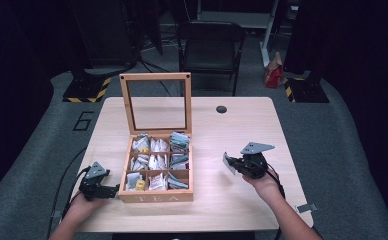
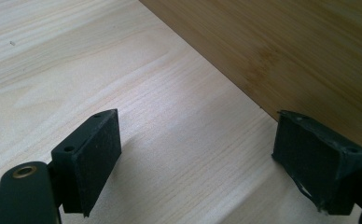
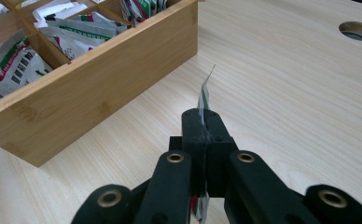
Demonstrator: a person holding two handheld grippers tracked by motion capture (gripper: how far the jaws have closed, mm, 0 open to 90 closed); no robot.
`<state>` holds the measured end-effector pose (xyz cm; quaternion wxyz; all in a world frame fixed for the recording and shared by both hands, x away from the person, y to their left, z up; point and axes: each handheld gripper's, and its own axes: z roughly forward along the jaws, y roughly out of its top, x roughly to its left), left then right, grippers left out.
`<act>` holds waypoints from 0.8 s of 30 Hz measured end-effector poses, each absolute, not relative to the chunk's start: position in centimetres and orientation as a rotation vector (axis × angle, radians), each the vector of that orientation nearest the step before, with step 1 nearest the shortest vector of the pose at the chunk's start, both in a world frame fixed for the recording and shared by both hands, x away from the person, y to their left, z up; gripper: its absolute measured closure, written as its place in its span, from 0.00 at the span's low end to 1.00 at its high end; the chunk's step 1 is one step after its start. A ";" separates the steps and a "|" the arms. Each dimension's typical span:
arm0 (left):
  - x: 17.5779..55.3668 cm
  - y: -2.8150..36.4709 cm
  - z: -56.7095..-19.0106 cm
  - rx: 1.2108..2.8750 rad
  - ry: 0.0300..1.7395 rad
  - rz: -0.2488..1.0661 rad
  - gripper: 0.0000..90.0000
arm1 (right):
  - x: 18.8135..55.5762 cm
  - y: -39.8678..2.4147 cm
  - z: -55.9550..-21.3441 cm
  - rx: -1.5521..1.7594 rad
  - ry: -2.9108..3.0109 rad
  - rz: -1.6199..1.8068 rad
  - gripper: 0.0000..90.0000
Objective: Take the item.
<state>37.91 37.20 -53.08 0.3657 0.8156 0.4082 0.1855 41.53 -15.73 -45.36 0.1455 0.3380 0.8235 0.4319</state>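
Your right gripper [image 3: 202, 122] has its jaws clenched on 1 tea sachet [image 3: 204, 95], held above the surface [image 1: 232, 200] right of the tea box [image 1: 155, 195]. Your left gripper [image 2: 198, 158] rests beside the box, jaws released.

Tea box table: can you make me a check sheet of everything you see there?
Surface: pale wooden table with a round hole.
Job's things: wooden tea box, glass lid upright, compartments holding sachets; one tea sachet pinched.
Clutter: small metal clip at table edge.
Grippers: left hand-held gripper open beside the box wall; right hand-held gripper shut on the sachet.
Cables: one trails from each.
Surroundings: folding chair, grey floor.
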 end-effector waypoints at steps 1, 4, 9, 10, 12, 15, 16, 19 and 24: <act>37.9 37.2 -53.1 2.097 1.050 0.477 0.16 | 41.5 -15.7 -45.5 0.977 2.371 1.236 1.00; 37.9 37.2 -53.1 2.097 1.050 0.477 0.16 | 41.5 -15.8 -45.8 0.979 2.371 1.226 1.00; 37.9 37.2 -53.1 2.096 1.050 0.477 0.16 | 41.5 -15.8 -46.3 0.988 2.373 1.225 1.00; 37.9 37.2 -53.1 2.096 1.050 0.477 0.16 | 41.5 -15.8 -46.5 0.989 2.373 1.216 1.00; 37.9 37.2 -53.1 2.096 1.050 0.477 0.16 | 41.5 -15.8 -46.8 0.998 2.368 1.206 1.00; 37.9 37.2 -53.1 2.096 1.050 0.477 0.16 | 41.5 -15.9 -47.1 0.994 2.370 1.200 1.00; 37.9 37.2 -53.1 2.096 1.050 0.477 0.16 | 41.5 -15.9 -47.2 0.997 2.362 1.201 1.00; 37.9 37.2 -53.1 2.096 1.050 0.477 0.16 | 41.5 -15.9 -47.4 1.003 2.368 1.194 1.00; 37.9 37.2 -53.1 2.097 1.049 0.477 0.16 | 41.5 -15.8 -47.8 1.007 2.375 1.188 1.00</act>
